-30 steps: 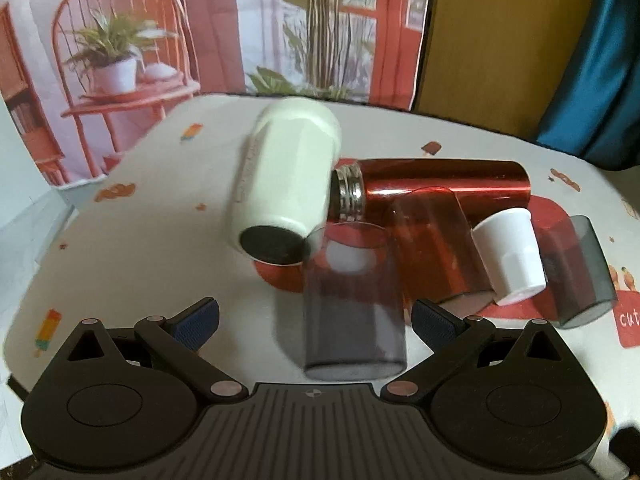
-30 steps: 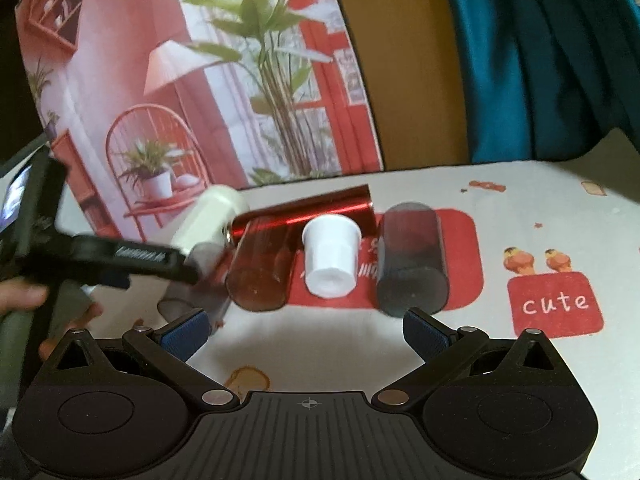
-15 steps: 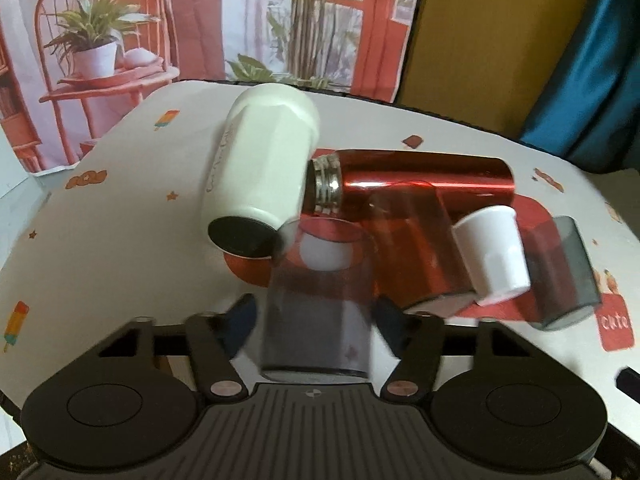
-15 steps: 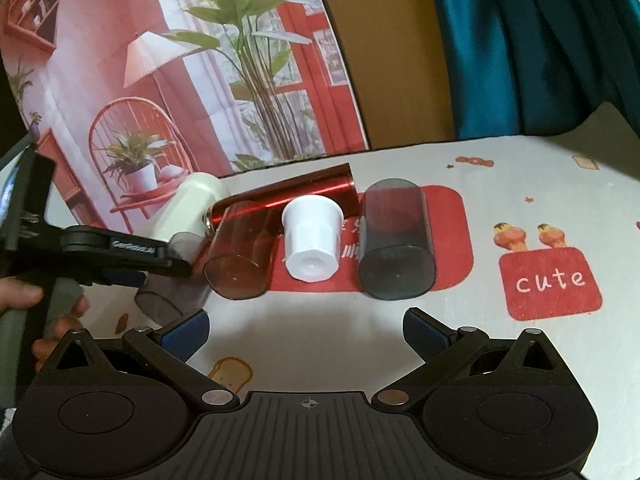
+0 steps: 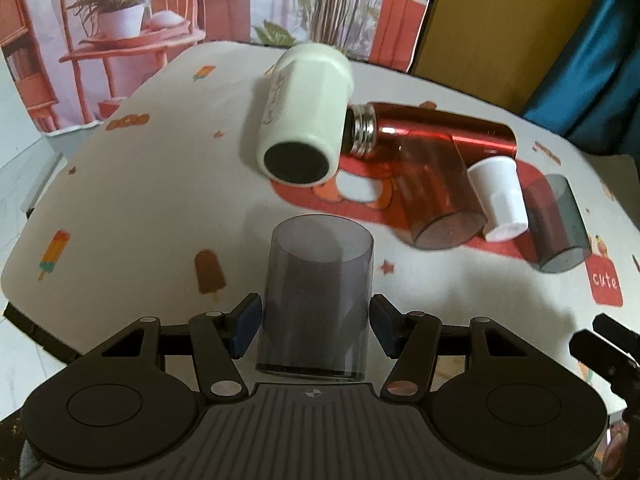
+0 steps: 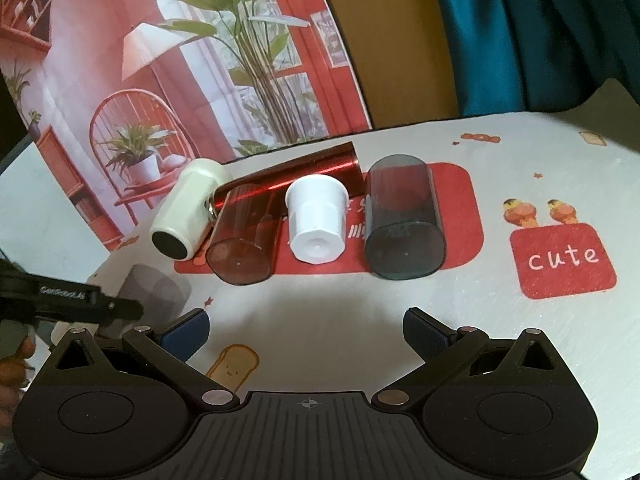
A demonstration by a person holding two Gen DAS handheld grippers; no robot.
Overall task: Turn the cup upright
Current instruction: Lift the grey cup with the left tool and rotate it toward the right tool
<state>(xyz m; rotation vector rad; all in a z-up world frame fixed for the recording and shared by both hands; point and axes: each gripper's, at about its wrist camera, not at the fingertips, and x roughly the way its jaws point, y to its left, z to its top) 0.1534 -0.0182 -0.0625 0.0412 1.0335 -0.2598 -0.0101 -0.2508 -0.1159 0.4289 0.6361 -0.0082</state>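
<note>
My left gripper (image 5: 316,322) is shut on a smoky grey translucent cup (image 5: 318,292), which stands upright with its open mouth up, near the table's front left. The same cup shows in the right wrist view (image 6: 154,286), partly behind the left gripper's body. My right gripper (image 6: 306,330) is open and empty, above the table in front of the row of lying cups. A red translucent cup (image 6: 244,236), a white cup (image 6: 318,218) and a second grey cup (image 6: 404,220) lie on their sides on a red mat.
A cream bottle (image 5: 306,120) and a red metal flask (image 5: 432,132) lie on their sides behind the cups. The table (image 5: 140,184) has a white patterned cloth; its left edge is close. A printed backdrop stands behind.
My left gripper closed on the grey cup, pulled it back toward the front left and turned it upright. My right gripper stayed open and drifted slightly.
</note>
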